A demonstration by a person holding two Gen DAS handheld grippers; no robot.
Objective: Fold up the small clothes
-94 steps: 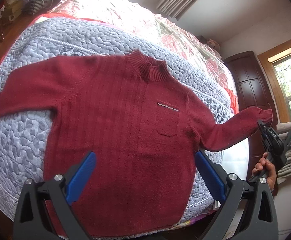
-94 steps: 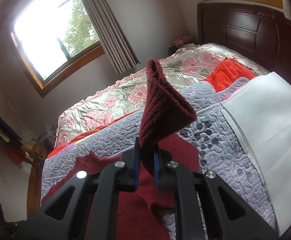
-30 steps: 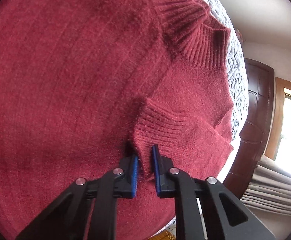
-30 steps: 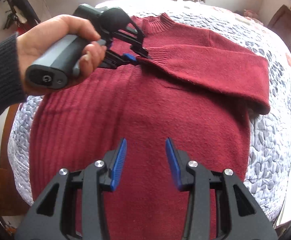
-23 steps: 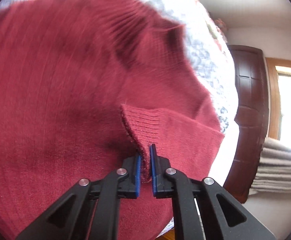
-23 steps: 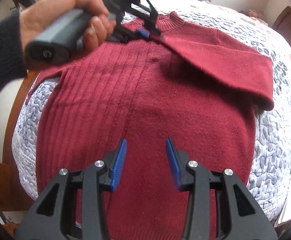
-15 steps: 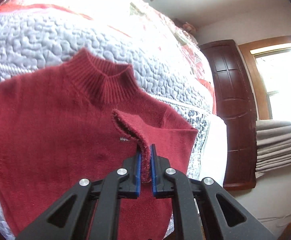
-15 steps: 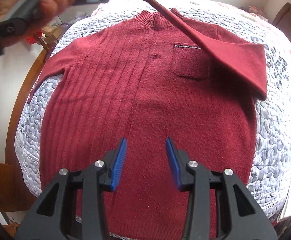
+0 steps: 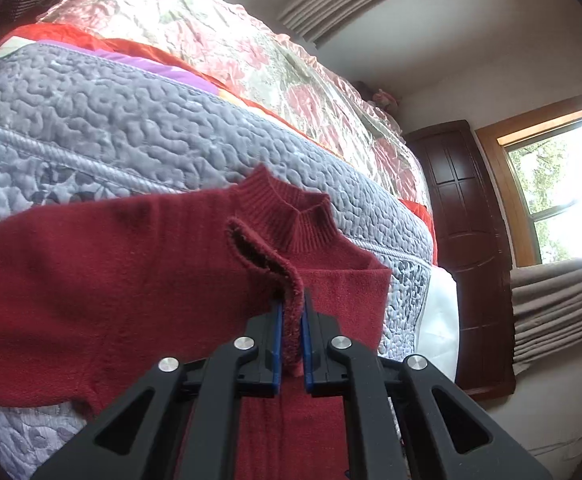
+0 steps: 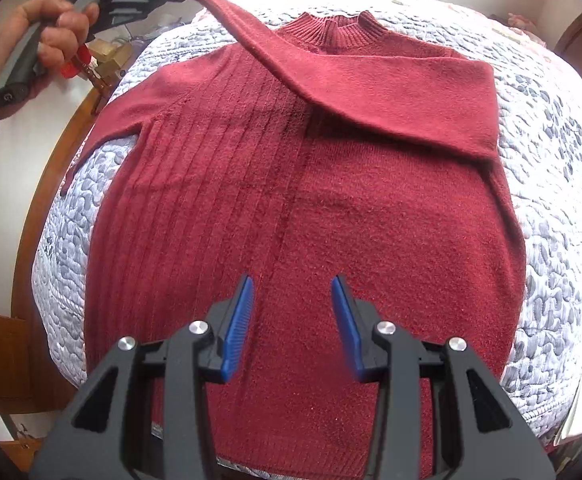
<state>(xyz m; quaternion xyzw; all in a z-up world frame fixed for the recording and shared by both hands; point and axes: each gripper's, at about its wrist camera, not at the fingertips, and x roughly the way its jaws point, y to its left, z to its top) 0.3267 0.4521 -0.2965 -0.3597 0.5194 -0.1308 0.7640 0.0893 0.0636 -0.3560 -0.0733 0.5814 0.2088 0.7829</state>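
Pinching the sleeve cuff (image 9: 291,300), the left gripper (image 9: 289,332) lifts it above the soft, floppy sweater (image 10: 331,200) spread across the quilt (image 10: 551,180); the right gripper (image 10: 291,320) hovers over its hem, jaws wide, empty

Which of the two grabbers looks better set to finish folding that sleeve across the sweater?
The left gripper: it is shut on the sleeve cuff, lifted over the red sweater. The right gripper is open and empty above the hem.

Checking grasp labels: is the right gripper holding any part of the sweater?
No: the right gripper hangs open above the sweater, with nothing between its blue pads.
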